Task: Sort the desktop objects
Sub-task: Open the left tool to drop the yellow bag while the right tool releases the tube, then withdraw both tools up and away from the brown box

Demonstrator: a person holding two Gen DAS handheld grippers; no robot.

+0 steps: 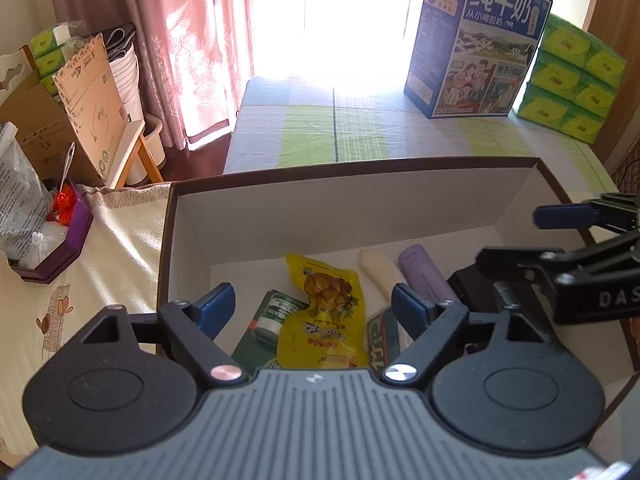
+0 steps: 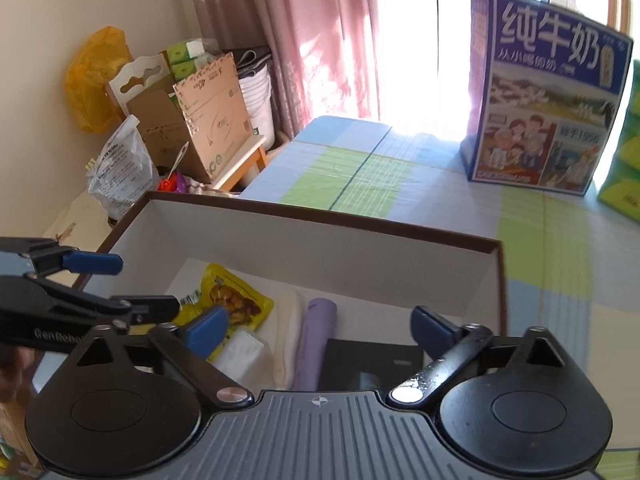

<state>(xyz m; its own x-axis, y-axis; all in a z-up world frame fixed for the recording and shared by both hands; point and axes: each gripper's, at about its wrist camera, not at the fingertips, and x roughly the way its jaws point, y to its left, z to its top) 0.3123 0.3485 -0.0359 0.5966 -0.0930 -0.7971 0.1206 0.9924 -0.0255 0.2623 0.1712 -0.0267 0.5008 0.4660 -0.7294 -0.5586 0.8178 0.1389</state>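
- the left gripper (image 1: 313, 307) tilted down over the open box (image 1: 352, 204), fingers apart and empty above a yellow snack pouch (image 1: 326, 312).
- the right gripper (image 2: 320, 330) tilted down beside it, fingers spread wide, empty, above a purple tube (image 2: 314, 344) and black case (image 2: 374, 364) in the box.

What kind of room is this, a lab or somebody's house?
Most likely a home: pink curtains at a sunny window, a checked tablecloth, a milk carton and stacked tissue packs.

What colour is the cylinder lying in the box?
Pale purple. The cylinder shows best in the right wrist view, lying inside the box.
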